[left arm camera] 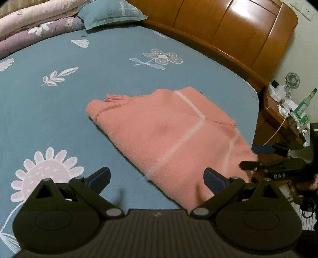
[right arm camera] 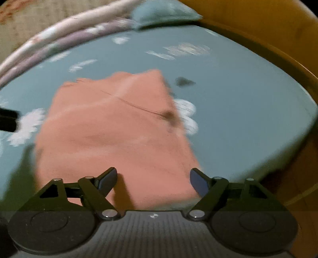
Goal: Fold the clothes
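Wood headboard [left arm camera: 228, 29], nightstand [left arm camera: 276, 117] w/ fan [left arm camera: 292, 79], pale wall [left arm camera: 304, 49].

- Blue flowered bedsheet [left arm camera: 111, 65] lies spread beneath the tool.
- Blue pillow [left arm camera: 111, 13] and folded quilts [left arm camera: 29, 27] far ahead, left.
- Wooden headboard [left arm camera: 228, 25] ahead, right.
- Cluttered nightstand [left arm camera: 278, 111] with 1 small fan [left arm camera: 292, 79], far right.

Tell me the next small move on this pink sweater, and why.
Probably lower the right hand-held gripper onto the near hem of the sweater and pinch it. Both grippers are open and hold nothing, the left hand-held gripper too. The sweater lies on the bed partly folded, so another fold seems due.
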The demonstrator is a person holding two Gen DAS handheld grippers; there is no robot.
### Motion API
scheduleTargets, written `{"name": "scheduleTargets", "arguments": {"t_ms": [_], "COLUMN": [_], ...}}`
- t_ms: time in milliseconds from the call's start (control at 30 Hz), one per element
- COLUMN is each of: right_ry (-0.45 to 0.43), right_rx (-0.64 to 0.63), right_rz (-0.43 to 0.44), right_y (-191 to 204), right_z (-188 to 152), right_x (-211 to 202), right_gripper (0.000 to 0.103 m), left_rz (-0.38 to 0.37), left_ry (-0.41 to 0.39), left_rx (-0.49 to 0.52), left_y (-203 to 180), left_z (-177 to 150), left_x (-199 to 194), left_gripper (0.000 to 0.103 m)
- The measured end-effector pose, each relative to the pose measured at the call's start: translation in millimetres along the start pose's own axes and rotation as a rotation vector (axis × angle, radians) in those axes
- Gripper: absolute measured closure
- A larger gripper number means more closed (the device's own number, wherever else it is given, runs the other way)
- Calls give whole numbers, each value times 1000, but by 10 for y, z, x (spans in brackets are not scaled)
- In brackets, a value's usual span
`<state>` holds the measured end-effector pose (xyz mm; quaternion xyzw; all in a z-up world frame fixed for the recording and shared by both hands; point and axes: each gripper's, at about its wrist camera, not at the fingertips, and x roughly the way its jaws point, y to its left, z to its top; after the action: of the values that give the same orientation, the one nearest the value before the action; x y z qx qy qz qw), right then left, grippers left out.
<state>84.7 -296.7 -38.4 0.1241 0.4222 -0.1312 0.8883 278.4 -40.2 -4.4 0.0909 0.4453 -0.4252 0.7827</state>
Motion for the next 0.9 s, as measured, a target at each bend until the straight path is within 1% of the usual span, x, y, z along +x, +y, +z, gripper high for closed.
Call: {"name": "scheduleTargets", "arguments": {"t_ms": [100, 200, 233, 267, 300, 333, 433, 500, 567, 600, 633, 767, 900], "right_ry": [8, -54, -73, -72, -70, -52, -27, -11, -6, 2, -1, -17, -1], "right_rx": [47, 0, -20, -39, -58, -75, -85, -91, -85, -92, -92, -93, -76], "right_rz": [-41, -47, -53, -57, -60, -58, -65, -70, -55, -48, -59, -107, -116], "right_y": [-103, 9, 54, 95, 135, 160, 134, 117, 92, 94, 98, 113, 86], "right_z": [-5, 143, 193, 241, 289, 331, 342, 349, 330, 331, 331, 331, 293], "right_x": [-43, -101, -101, -50, 0, 86, 228, 323, 312, 309, 285, 185, 246], "right_gripper": [19, 20, 27, 34, 47, 57, 60, 60, 65, 75, 88, 89, 89], "left_rz": [14, 23, 26, 26, 27, 27, 21, 19, 24, 25, 24, 15, -27], "left_ry": [3, 8, 8, 8, 8, 8, 7, 7, 7, 8, 11, 20, 15], "left_rx": [-12, -19, -16, -12, -7, -3, -2, -7, -21, -29, -37, -34, -17], "left_y": [51, 94, 94, 85, 76, 67, 74, 114, 168, 197, 224, 230, 182], "left_z": [-8, 0, 6, 7, 9, 8, -26, -51, -73, -79, -82, -65, -19], "left_x": [-8, 7, 15, 16, 18, 18, -3, -20, -23, -15, 0, 41, 83], "left_gripper": [4, 4, 4, 4, 4, 4, 4, 4, 4, 4, 4, 4, 4]}}
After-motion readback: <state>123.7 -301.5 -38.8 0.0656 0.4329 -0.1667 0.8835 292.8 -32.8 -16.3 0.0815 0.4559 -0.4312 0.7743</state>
